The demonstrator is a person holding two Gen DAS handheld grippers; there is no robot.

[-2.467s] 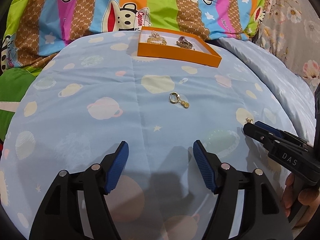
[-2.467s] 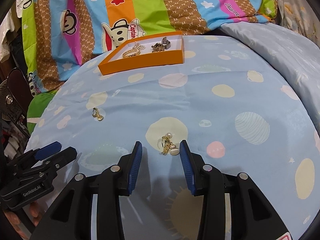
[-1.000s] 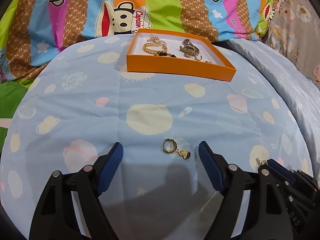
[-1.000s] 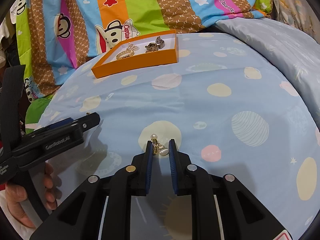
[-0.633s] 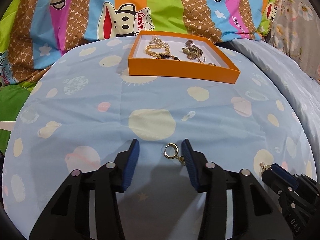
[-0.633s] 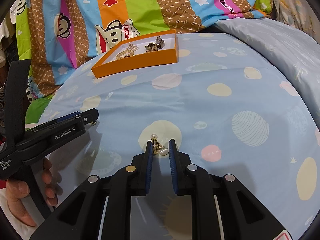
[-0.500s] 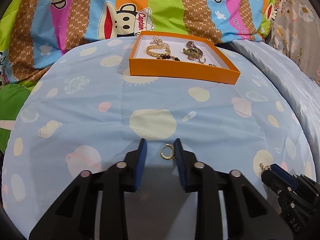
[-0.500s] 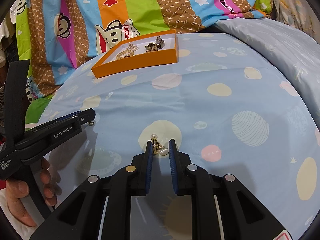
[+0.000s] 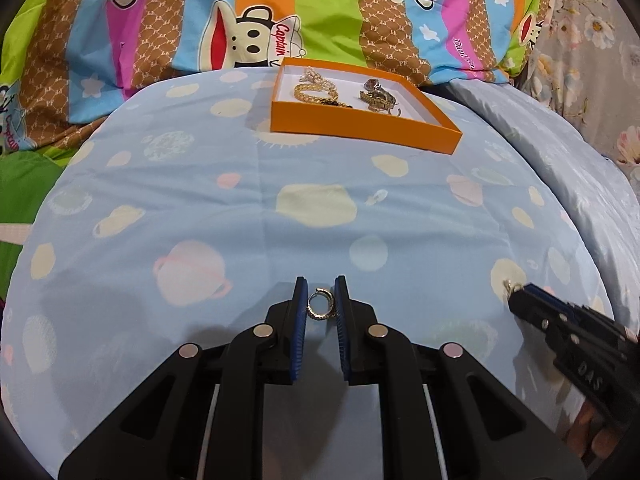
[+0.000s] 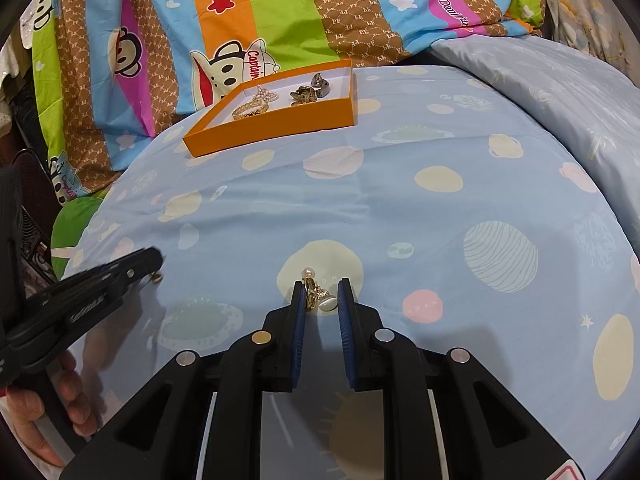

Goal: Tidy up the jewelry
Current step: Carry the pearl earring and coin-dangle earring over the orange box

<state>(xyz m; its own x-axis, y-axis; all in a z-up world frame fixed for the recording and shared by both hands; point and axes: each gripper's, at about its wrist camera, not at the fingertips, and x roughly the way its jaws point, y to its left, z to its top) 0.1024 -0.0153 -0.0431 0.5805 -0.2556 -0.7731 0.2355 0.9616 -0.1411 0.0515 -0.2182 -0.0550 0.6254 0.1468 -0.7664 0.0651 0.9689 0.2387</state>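
Observation:
My left gripper (image 9: 320, 300) is shut on a gold hoop earring (image 9: 319, 303) and holds it just above the blue planet-print bedspread (image 9: 280, 216). My right gripper (image 10: 320, 300) is shut on a gold pearl earring (image 10: 318, 296), also close over the bedspread (image 10: 400, 208). An orange tray (image 9: 360, 124) with gold chains and dark trinkets sits at the far side; in the right wrist view the tray (image 10: 272, 128) lies far left. The right gripper's tip shows at the right of the left view (image 9: 520, 292); the left gripper shows at the left of the right view (image 10: 156, 258).
A striped monkey-print quilt (image 9: 320, 12) rises behind the tray. A pale blue pillow (image 10: 560, 80) lies at the right. A floral cloth (image 9: 592, 40) is at the far right. The bed edge drops off at the left, near a green cloth (image 9: 24, 184).
My left gripper has moved up to the hoop earring and closed on it. My right gripper stays shut on the pearl earring and has hardly moved.

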